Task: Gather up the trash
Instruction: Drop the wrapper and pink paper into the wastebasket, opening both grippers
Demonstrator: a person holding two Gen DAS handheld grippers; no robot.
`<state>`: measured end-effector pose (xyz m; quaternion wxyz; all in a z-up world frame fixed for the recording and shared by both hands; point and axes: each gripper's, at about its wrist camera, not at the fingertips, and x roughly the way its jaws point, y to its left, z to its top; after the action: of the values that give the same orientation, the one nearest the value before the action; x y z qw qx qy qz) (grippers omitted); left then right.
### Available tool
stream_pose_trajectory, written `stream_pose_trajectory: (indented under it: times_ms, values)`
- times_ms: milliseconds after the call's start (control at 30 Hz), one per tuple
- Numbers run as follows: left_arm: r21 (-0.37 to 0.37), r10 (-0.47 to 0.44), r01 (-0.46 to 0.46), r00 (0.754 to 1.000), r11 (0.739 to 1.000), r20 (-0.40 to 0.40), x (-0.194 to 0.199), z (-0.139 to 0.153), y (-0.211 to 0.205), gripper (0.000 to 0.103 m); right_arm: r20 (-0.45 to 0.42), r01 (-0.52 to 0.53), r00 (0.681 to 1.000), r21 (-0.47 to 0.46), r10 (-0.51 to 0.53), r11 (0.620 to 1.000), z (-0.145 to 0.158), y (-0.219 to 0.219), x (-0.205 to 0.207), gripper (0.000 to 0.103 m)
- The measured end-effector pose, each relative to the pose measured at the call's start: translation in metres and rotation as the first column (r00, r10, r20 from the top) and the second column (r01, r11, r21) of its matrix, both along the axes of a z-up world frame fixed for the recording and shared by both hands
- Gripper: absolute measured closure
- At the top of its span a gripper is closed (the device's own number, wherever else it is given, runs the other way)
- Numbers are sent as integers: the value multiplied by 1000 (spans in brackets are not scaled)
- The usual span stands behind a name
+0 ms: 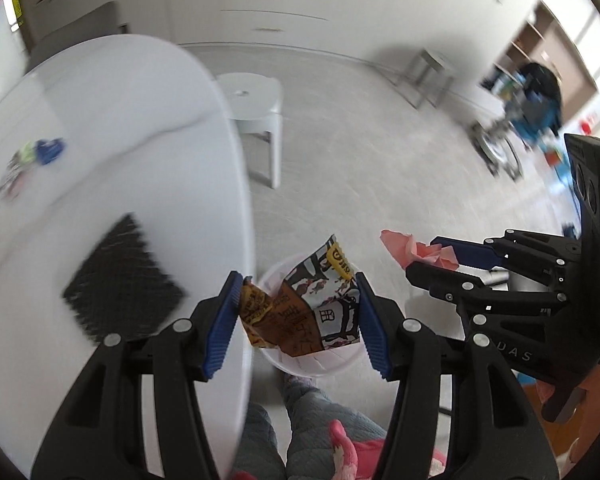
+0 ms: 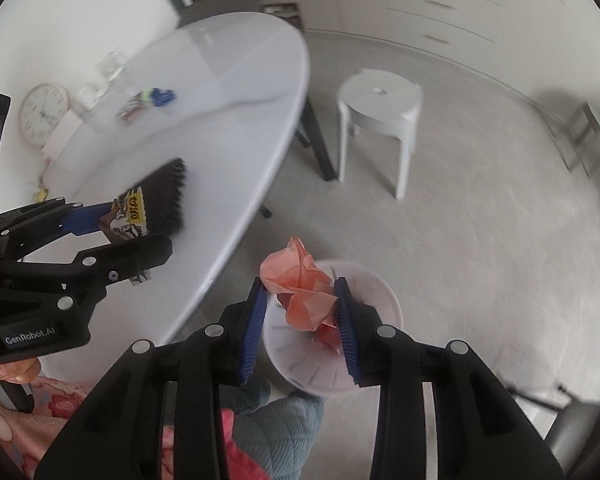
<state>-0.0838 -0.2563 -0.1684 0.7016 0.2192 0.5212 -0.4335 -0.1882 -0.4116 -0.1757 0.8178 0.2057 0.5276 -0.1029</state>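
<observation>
My left tongs (image 1: 298,304) pinch a crumpled snack wrapper (image 1: 308,312), brown, white and yellow with printed characters, its edges pressed against both blue pads. It hangs directly over the white trash bin (image 1: 332,364) that stands on the floor beside the edge of the white oval surface (image 1: 112,128).

My right tongs (image 2: 302,308) clamp a crumpled pink paper (image 2: 300,288), the wad bulging up above the fingertips. From the right wrist view it sits over the near rim of the same bin (image 2: 376,304), whose pale ribbed inside shows below.

Each pair of tongs shows in the other's camera: the right ones (image 1: 432,256) with the pink paper (image 1: 404,246) off to the right of my left view, the left ones (image 2: 140,224) with the wrapper (image 2: 130,216) off to the left of my right view, near the surface's edge.

On the surface (image 2: 204,92) lie a black mat (image 1: 120,280) with a toothed edge and, farther back, a small blurred heap of wrappers with something blue (image 1: 48,150). A white stool (image 2: 380,112) stands on the floor beyond the bin.
</observation>
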Motion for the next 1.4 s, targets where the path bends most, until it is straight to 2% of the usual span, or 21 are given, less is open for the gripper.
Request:
stream_pose_trajectory:
  times_ms: [133,300,467,733,933,1000,1033,1067,1133,1400]
  values:
    - [28,-44,43,999,999,4,-20,-3,-14,46,-13,36,999,-3,-36,999,-6,-10,-27,68]
    - [31,-55,54,998,998,25,-34,-1,-18,14,-13,47,999,8,-47,999,-9,-13,-35,67]
    - [23,-41,40,998,999,39,-36,5,-19,8,-13,40,999,15,-39,999,-11,-12,-37,67]
    - [18,9,-10,999,1000,50,-30,7,-8,8,-19,23,1000,22,-23,999,-14,-10,-39,66]
    - [10,89,-90,994,996,60,-15,12,9,8,-42,-16,999,26,17,1000,-25,1,-26,62]
    - [10,117,-118,991,993,60,-8,14,15,8,-62,-27,998,33,29,999,-31,4,-20,45]
    - [7,127,-128,990,992,59,-6,15,18,8,-78,-22,997,15,23,1000,-32,6,-18,24]
    - [2,140,-140,988,990,58,-3,16,21,8,-87,-12,996,-18,11,1000,-32,8,-16,10]
    - [-5,160,-160,985,987,61,0,19,25,8,-95,-11,995,-48,6,999,-32,9,-11,3]
    - [-13,212,-212,975,977,58,18,22,44,8,-97,24,995,-37,-28,999,-31,7,5,3]
